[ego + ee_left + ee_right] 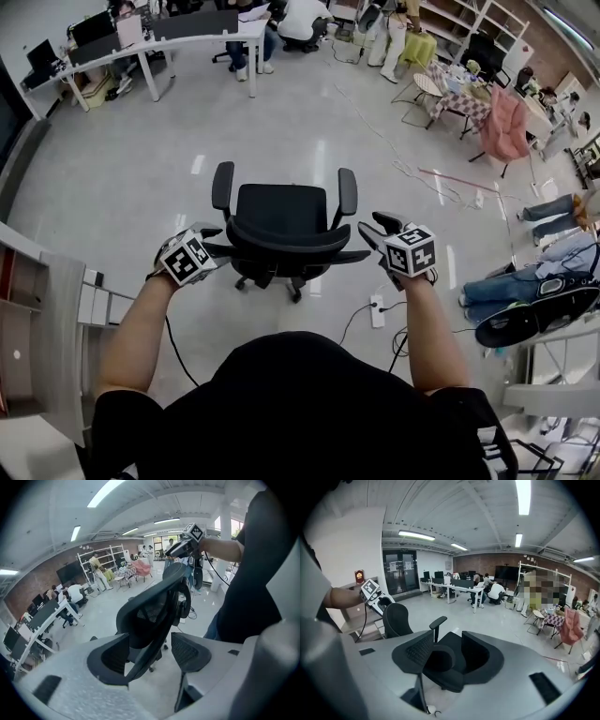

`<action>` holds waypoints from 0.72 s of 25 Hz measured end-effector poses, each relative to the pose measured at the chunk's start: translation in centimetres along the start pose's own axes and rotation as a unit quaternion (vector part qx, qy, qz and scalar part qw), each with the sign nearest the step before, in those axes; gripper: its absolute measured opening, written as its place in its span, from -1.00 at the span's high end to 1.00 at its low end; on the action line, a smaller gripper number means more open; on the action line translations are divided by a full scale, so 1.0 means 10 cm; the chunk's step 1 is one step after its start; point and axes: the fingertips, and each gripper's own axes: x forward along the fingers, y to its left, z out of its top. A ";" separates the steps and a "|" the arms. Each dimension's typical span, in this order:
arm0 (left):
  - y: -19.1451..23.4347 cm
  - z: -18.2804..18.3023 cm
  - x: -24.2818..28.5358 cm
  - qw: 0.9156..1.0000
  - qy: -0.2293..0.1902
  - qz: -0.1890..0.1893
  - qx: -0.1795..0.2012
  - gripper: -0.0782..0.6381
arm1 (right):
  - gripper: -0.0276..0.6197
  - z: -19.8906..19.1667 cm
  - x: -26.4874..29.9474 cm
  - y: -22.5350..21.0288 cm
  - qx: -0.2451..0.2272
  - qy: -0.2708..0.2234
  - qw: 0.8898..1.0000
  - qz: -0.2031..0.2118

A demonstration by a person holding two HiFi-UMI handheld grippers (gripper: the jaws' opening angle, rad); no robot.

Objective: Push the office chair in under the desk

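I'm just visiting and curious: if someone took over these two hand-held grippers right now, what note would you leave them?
Left gripper: jaws open, the backrest's left edge between them, unclamped.
Right gripper: jaws open around the backrest's right edge.
Office chair stands out on the floor, under no desk; a white desk is across the room.
Done: grippers set at the backrest.
Left: grip, then push the chair under the desk.

Black mesh office chair (281, 214); glossy floor (122, 173).
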 end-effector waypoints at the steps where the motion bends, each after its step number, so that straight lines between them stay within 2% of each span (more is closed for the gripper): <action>1: 0.00 -0.02 0.03 1.000 0.006 -0.001 0.005 -0.03 | 0.32 -0.03 0.00 -0.01 0.000 0.004 1.000 0.003; 7: 0.02 -0.23 0.23 0.999 0.046 -0.004 0.026 -0.13 | 0.27 -0.27 0.04 -0.06 0.016 0.035 0.999 0.024; 11: 0.00 -0.44 0.35 0.996 0.086 -0.009 0.036 -0.14 | 0.22 -0.49 0.11 -0.04 0.023 0.063 0.997 0.041; 18: -0.01 -0.68 0.59 0.988 0.139 -0.004 0.073 -0.18 | 0.09 -0.99 0.34 0.08 0.018 0.128 0.987 0.092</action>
